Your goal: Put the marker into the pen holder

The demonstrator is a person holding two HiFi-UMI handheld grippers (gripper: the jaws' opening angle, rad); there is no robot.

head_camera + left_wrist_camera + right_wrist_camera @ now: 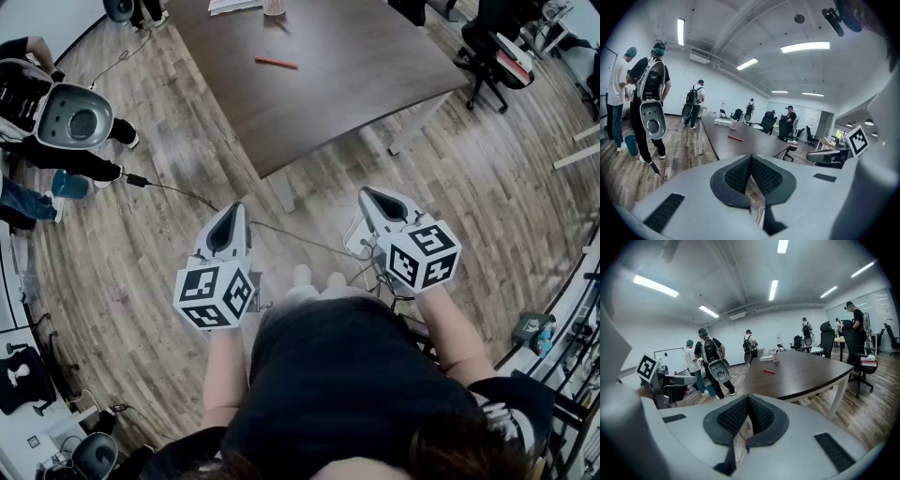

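Both grippers hang low over the wooden floor (131, 281), close in front of the person. The left gripper (232, 210) has its fingers (735, 174) pressed together on nothing, and the right gripper (368, 194) is pinched tight and empty too. Far ahead, the red marker (276, 63) lies flat on the dark counter (366, 84), well apart from both, with the pen holder (274, 7) standing beyond it.

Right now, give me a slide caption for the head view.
Left gripper and right gripper, both shut and empty, face the table bearing a red marker.
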